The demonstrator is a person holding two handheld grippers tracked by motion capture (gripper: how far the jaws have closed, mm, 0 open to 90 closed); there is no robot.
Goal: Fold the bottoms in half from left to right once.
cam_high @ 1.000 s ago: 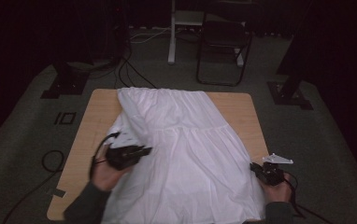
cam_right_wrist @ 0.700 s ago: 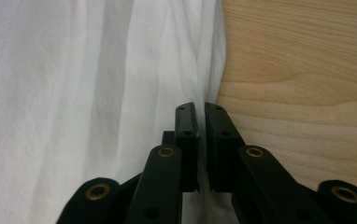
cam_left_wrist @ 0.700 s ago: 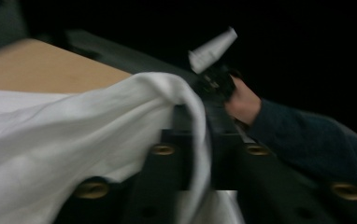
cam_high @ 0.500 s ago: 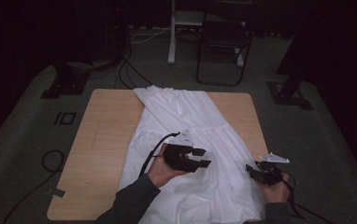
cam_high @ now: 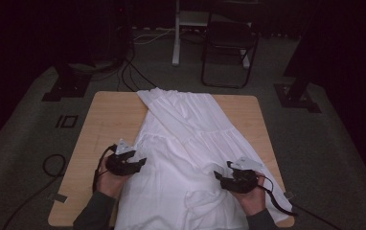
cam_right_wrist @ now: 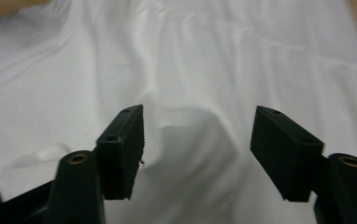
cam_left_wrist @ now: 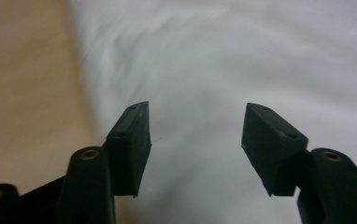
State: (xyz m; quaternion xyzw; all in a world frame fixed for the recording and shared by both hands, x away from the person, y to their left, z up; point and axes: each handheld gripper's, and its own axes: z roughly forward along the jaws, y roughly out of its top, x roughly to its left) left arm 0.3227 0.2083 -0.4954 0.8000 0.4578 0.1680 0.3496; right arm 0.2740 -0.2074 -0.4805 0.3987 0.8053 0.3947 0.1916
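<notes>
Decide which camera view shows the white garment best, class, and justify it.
The high view: the white garment appears nearly whole, spread along the wooden table. The left gripper view shows just its blurred edge beside bare wood; the right gripper view shows only close-up folds.

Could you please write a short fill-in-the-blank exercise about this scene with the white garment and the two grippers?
1. The white garment lies spread on a ____ table.
2. The jaws of the left gripper stand ____, with nothing pinched between them.
3. The right gripper is over the garment near the table's ____ edge.
4. Beyond the table stands a dark ____.

Missing words: wooden; open; near; chair
</notes>
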